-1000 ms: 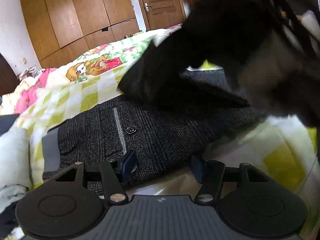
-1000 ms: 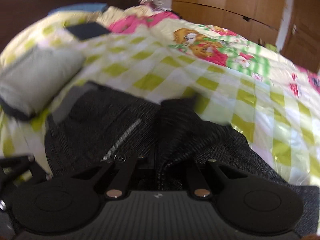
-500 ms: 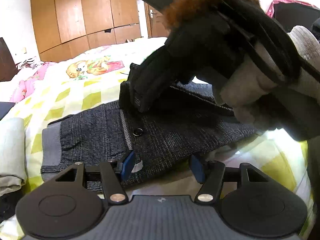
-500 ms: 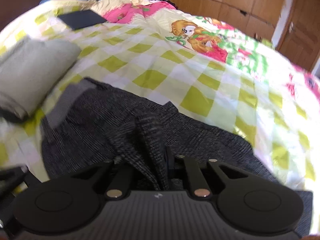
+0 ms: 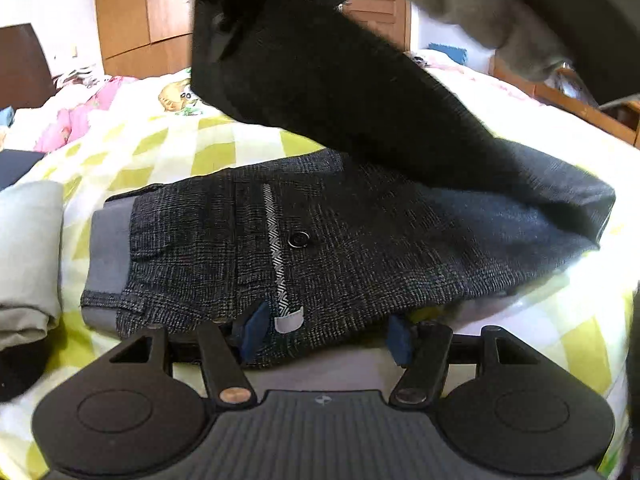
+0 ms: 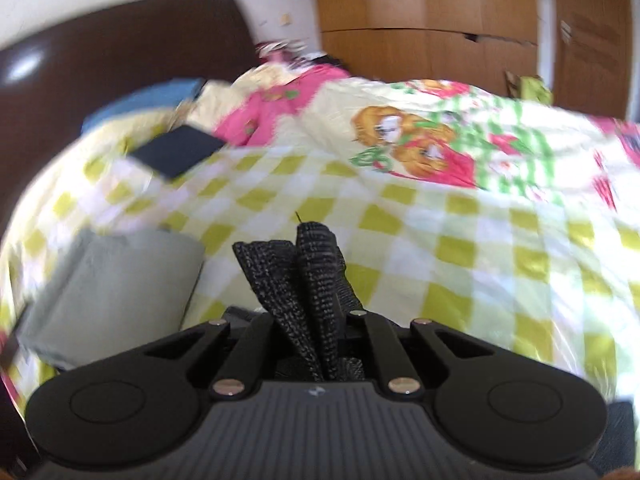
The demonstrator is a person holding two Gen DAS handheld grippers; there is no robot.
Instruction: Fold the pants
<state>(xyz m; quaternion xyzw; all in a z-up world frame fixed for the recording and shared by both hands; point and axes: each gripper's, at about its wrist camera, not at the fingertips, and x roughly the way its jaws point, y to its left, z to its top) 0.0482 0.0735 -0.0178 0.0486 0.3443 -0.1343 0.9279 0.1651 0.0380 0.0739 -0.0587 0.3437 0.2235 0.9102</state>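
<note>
Dark grey checked pants (image 5: pixel 360 248) lie flat on the bed, waistband to the left, with a button and a patterned pocket trim showing. One leg end (image 5: pixel 320 72) is lifted off them and hangs slanting up to the top of the left wrist view. My right gripper (image 6: pixel 316 332) is shut on that bunched leg fabric (image 6: pixel 308 272), which hides its fingertips. My left gripper (image 5: pixel 326 334) stands open at the pants' near edge, its blue pads (image 5: pixel 254 330) apart over the cloth.
A folded pale grey garment (image 5: pixel 28 256) (image 6: pixel 108 288) lies left of the pants. A flat dark item (image 6: pixel 176 156) rests farther up the checked quilt (image 6: pixel 440 240). A dark headboard (image 6: pixel 120 52) and wooden wardrobes (image 6: pixel 440 20) stand behind.
My right gripper has risen with the pants leg, which now hangs well above the bed. The left gripper has stayed at the pants' near edge and rolled slightly.
</note>
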